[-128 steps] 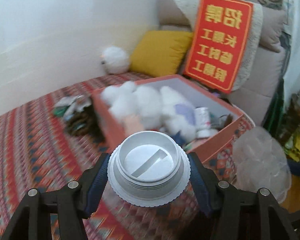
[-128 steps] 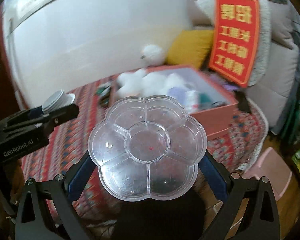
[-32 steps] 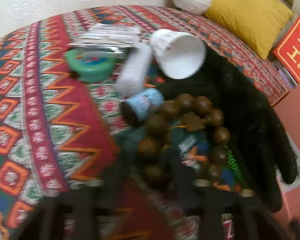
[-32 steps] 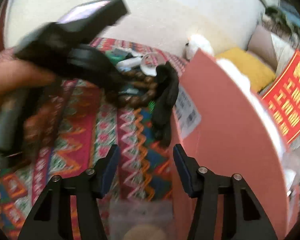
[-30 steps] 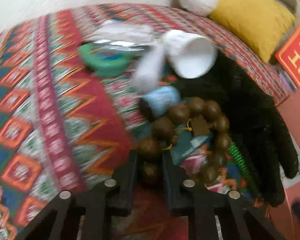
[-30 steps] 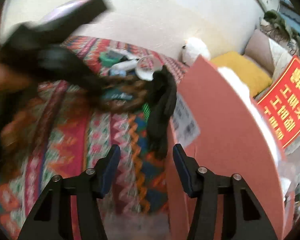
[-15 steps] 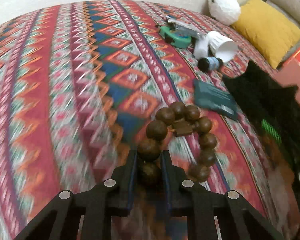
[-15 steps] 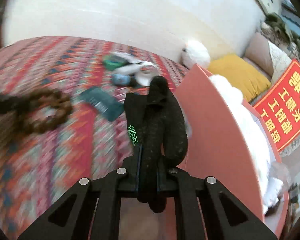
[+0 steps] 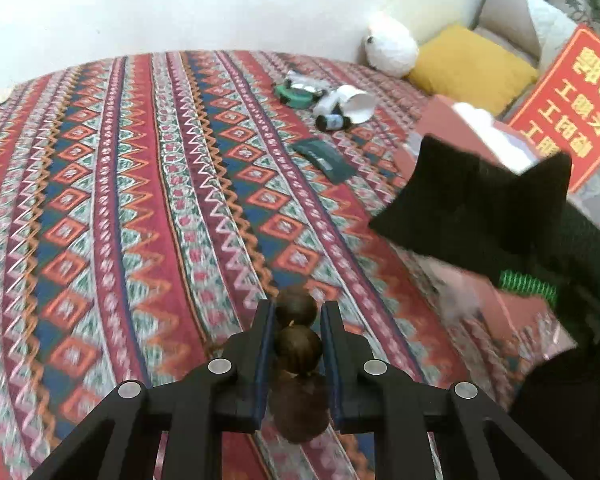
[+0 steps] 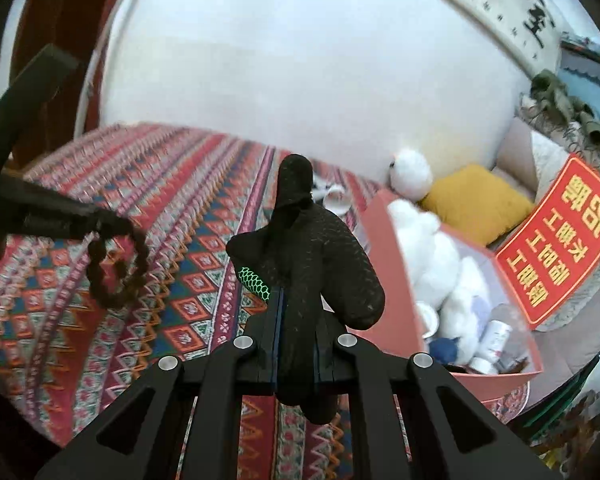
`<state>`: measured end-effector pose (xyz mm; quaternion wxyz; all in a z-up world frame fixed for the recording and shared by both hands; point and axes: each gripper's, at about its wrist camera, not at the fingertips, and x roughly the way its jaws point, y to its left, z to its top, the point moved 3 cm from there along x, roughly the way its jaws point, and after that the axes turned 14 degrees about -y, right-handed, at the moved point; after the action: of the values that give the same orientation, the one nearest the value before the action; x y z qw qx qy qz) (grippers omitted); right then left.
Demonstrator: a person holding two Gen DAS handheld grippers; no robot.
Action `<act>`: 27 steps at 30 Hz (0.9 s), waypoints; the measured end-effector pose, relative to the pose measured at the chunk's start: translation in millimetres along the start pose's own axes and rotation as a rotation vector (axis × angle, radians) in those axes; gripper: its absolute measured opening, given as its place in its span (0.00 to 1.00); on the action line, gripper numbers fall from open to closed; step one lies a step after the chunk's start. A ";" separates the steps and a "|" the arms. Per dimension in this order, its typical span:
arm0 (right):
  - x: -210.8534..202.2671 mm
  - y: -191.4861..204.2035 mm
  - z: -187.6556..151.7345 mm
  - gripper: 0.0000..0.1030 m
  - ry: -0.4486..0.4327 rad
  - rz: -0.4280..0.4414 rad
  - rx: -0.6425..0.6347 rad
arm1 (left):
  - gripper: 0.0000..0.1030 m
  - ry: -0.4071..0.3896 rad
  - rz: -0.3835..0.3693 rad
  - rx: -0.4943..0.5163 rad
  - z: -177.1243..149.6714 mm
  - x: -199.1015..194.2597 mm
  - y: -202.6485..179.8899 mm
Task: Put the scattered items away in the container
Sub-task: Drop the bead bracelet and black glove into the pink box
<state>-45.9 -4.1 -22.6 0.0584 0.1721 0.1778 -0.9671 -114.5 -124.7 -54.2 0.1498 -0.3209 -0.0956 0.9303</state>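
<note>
A patterned red, blue and green bedspread is filling most of both views, running up to a white wall. At its far end a pink cardboard box is sitting open, already holding a white plush toy and several small white bottles. Behind the box a red sign with yellow characters is leaning against grey cushions, beside a yellow pillow and a second white plush toy.

The right gripper is clenching a black glove with a green honeycomb patch, the jaws pressed tight on the fabric and the glove's fingers standing and drooping above the bedspread, just left of the box. The left gripper is gripping a string of large brown wooden beads, two beads sitting between the jaws; seen from the right wrist, the loop of beads is hanging in the air well left of the box.

Still lying scattered on the bedspread near the far plush toy are a dark green packet, a white paper cup tipped on its side, a green round item and a small dark bottle with a blue label, all clustered close together.
</note>
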 end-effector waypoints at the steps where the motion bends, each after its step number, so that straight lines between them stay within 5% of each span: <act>1: -11.3 -2.2 3.9 0.11 -0.018 -0.003 0.000 | 0.18 -0.006 0.003 0.006 -2.8 -9.5 -2.7; 8: -74.2 -25.1 26.5 0.10 -0.119 -0.035 -0.006 | 0.18 -0.038 0.021 0.012 -7.8 -51.3 -14.6; 15: -125.7 -78.5 48.6 0.10 -0.208 -0.158 0.018 | 0.18 -0.116 -0.022 0.079 25.0 -85.0 -57.0; 22: -147.9 -144.9 48.7 0.11 -0.225 -0.277 0.007 | 0.18 -0.150 -0.149 0.186 70.2 -78.5 -134.2; 27: -124.3 -191.0 35.9 0.11 -0.196 -0.330 -0.008 | 0.18 -0.174 -0.250 0.290 99.4 -55.2 -218.8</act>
<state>25.7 166.9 114.7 -0.0833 0.0454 0.2011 -0.9750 -87.8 53.3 114.3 0.3000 -0.2001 -0.0122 0.9326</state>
